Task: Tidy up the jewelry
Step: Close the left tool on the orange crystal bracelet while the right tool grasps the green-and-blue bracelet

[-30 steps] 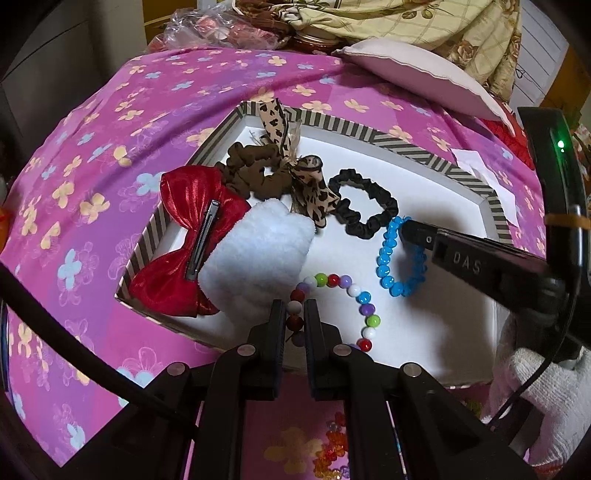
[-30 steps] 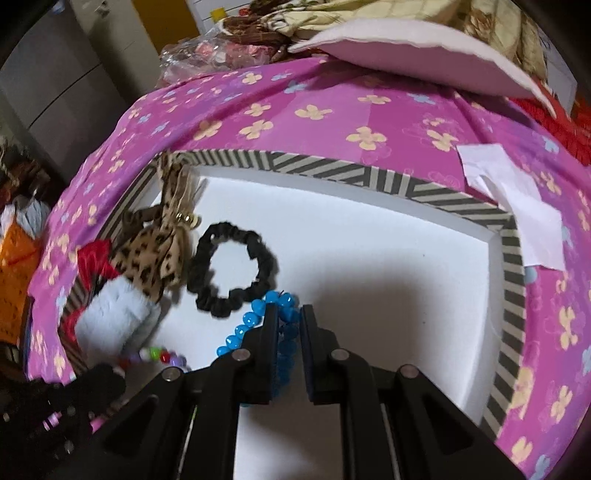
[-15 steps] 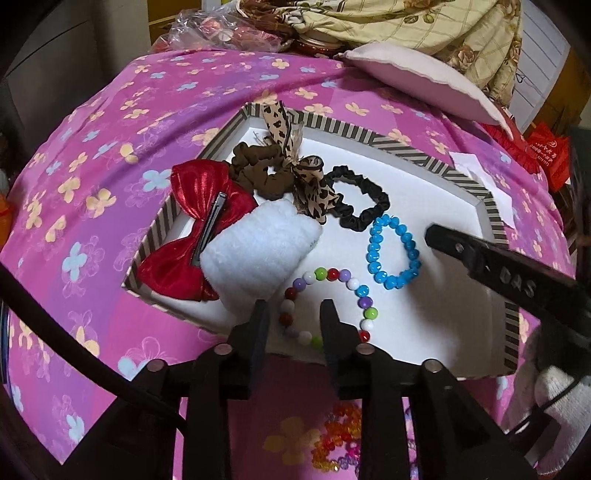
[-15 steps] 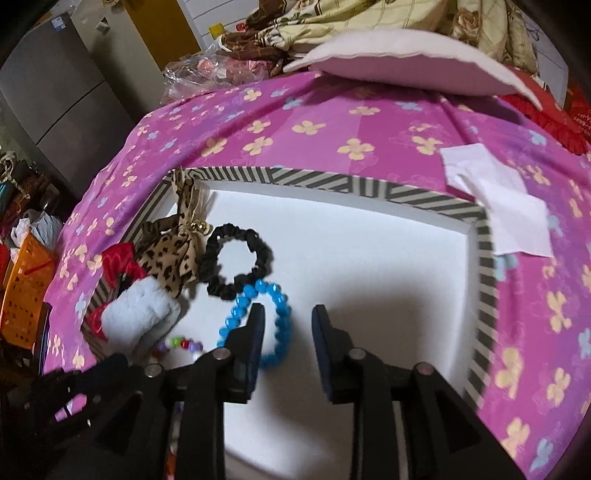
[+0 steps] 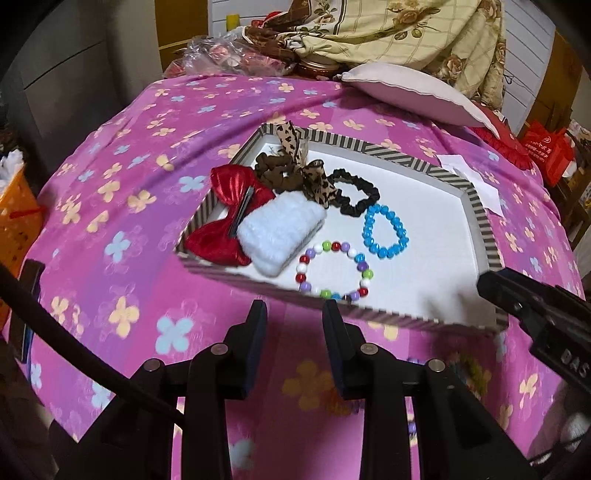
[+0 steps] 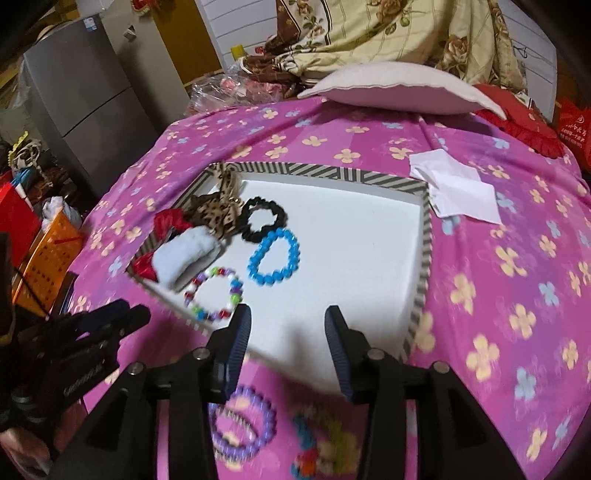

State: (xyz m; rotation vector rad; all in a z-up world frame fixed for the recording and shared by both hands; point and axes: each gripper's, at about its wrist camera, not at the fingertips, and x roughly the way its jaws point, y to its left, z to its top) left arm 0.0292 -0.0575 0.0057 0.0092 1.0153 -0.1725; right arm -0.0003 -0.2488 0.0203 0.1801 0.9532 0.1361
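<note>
A striped-rim white tray [image 5: 480, 218] [image 6: 424, 243] lies on a pink flowered cloth. In it lie a multicolour bead bracelet [image 5: 334, 271] [image 6: 216, 295], a blue bead bracelet [image 5: 386, 230] [image 6: 275, 256], a black scrunchie [image 5: 354, 195] [image 6: 264, 219], a red bow [image 5: 225, 218], a white fluffy piece [image 5: 280, 232], a brown scrunchie [image 5: 279, 171] and a leopard ribbon [image 5: 314, 181]. My left gripper [image 5: 294, 323] is open and empty just before the tray's near rim. My right gripper [image 6: 288, 332] is open and empty over the tray's near edge. A purple bracelet [image 6: 242, 424] and a mixed bead bracelet [image 6: 325, 443] lie on the cloth below it.
A pale pillow [image 5: 413, 92] [image 6: 399, 88] and a heaped blanket [image 5: 388, 29] lie beyond the tray. White paper [image 6: 454, 188] lies at the tray's far right corner. An orange basket [image 6: 40, 258] stands left of the table and a grey fridge [image 6: 85, 96] farther back.
Both grippers let go of their bracelets, opened wide and drew back toward the tray's near edge. The multicolour and blue bracelets now lie free in the tray.
</note>
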